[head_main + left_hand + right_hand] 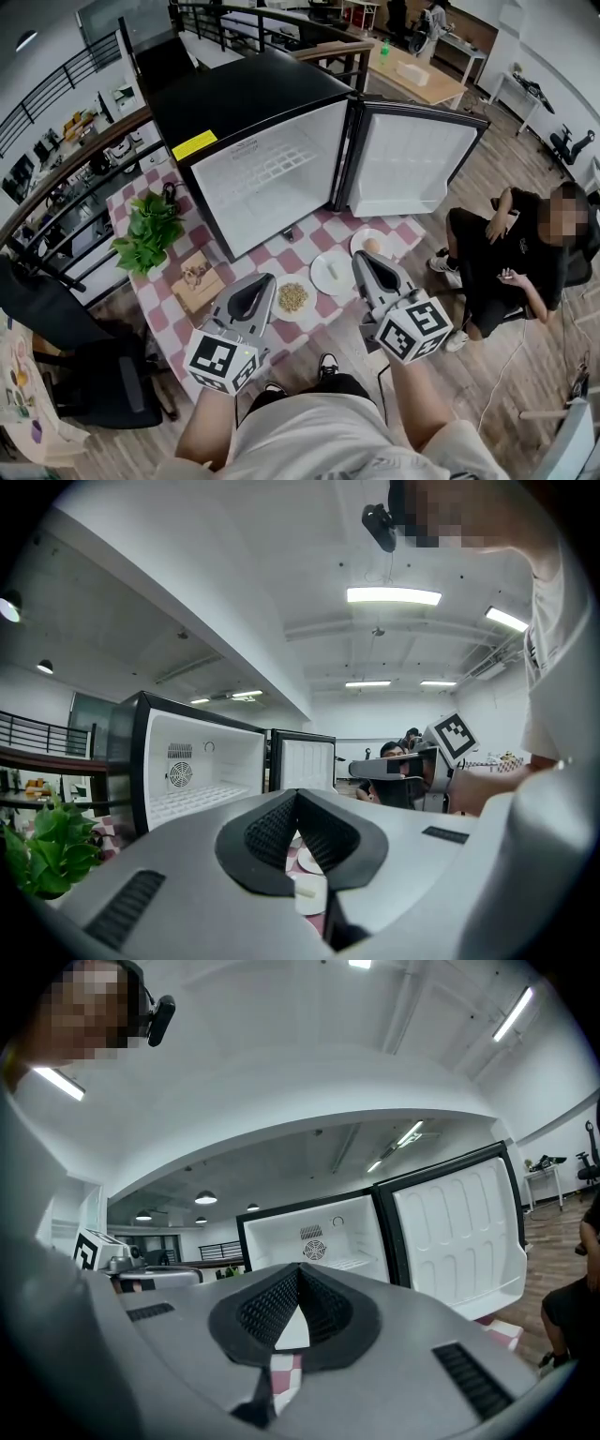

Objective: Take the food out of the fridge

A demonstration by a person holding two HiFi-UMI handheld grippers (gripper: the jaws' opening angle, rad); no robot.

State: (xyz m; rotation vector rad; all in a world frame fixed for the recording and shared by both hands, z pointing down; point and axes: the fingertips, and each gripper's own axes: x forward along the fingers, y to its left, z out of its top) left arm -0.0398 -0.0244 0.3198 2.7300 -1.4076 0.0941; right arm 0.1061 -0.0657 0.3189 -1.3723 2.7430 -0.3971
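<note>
A black mini fridge (272,150) stands on the checkered table (159,305) with its door (412,164) swung open to the right. Its white inside shows no food. Three white plates lie in front of it: one with small beige pieces (293,297), one with a small pale item (332,272), one with a round orange-brown item (371,246). My left gripper (267,279) hangs shut and bare above the near table edge. My right gripper (362,259) is shut too, with nothing in it, over the right plates. Both point level at the fridge (187,761) (323,1237).
A potted green plant (150,232) and a small brown box (197,279) sit on the table's left side. A person sits on a chair at the right (511,253). A black office chair (84,366) stands at the left. A railing runs behind the fridge.
</note>
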